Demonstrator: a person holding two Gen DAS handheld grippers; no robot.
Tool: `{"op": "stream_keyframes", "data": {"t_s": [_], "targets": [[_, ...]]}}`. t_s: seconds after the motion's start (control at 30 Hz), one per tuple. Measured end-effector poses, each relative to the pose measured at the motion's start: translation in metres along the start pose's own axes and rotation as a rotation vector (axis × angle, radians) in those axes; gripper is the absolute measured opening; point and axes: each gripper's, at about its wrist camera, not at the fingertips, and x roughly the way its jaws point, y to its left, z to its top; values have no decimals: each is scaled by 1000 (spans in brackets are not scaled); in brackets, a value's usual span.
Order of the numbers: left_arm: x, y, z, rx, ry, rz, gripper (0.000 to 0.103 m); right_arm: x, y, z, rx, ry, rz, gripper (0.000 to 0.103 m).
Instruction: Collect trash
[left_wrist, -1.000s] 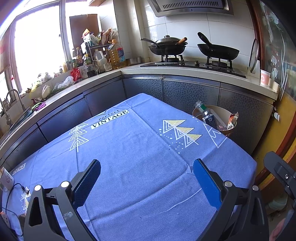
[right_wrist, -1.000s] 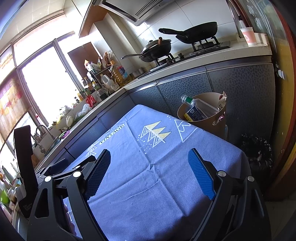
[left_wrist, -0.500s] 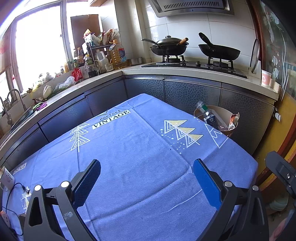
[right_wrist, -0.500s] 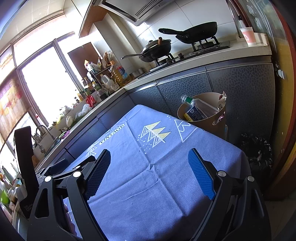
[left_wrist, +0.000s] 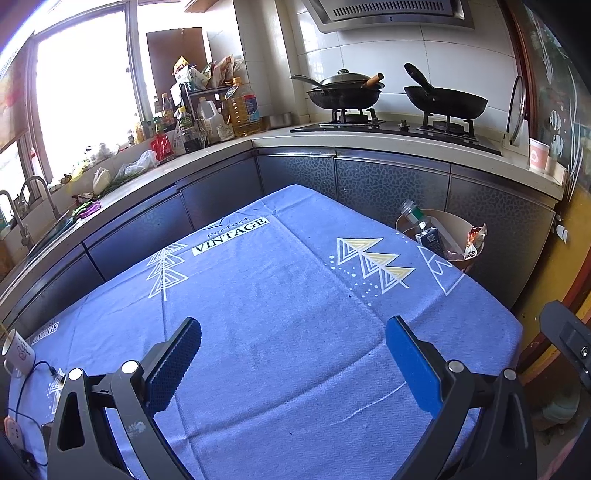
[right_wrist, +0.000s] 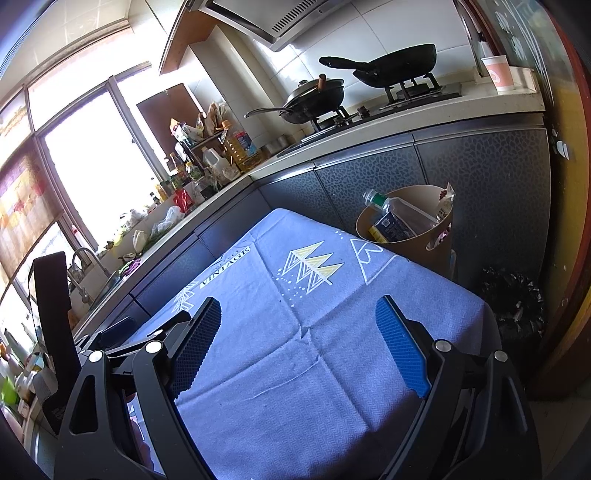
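Sunlit kitchen counters are wrapping around a table under a blue tablecloth (left_wrist: 280, 317), and we are hovering both tools over it. Our left gripper (left_wrist: 291, 354) and right gripper (right_wrist: 299, 343) are both spread wide and carrying nothing. Trash is sitting in the tan bin (right_wrist: 424, 243) just past the table's far corner: a plastic bottle (right_wrist: 391, 206), a carton (right_wrist: 391, 227) and a wrapper (left_wrist: 474, 240). We are judging the job nearly finished, since no litter is showing on the cloth.

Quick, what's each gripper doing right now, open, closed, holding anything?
Left gripper: open, holding nothing, above the blue tablecloth.
Right gripper: open, holding nothing.
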Motion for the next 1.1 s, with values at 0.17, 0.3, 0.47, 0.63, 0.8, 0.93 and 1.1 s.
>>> {"op": "stream_keyframes", "data": {"t_s": [0.17, 0.3, 0.47, 0.63, 0.8, 0.93, 1.1], "targets": [[-2, 0, 0, -1, -9, 14, 99, 1, 2, 1, -4, 2, 2, 84], [-2, 1, 0, -3, -11, 17, 99, 4, 4, 3, -7, 6, 4, 84], [-5, 1, 0, 0, -20, 16, 99, 4, 5, 3, -7, 6, 4, 84], [-5, -1, 0, 11, -21, 15, 99, 4, 5, 3, -8, 6, 4, 84], [-2, 0, -1, 4, -1, 8, 99, 5, 4, 5, -5, 11, 6, 84], [-1, 1, -1, -5, 1, 15, 99, 8, 3, 6, -4, 16, 11, 84], [-1, -1, 0, -2, 0, 19, 99, 10, 2, 6, -7, 22, 15, 85]]}}
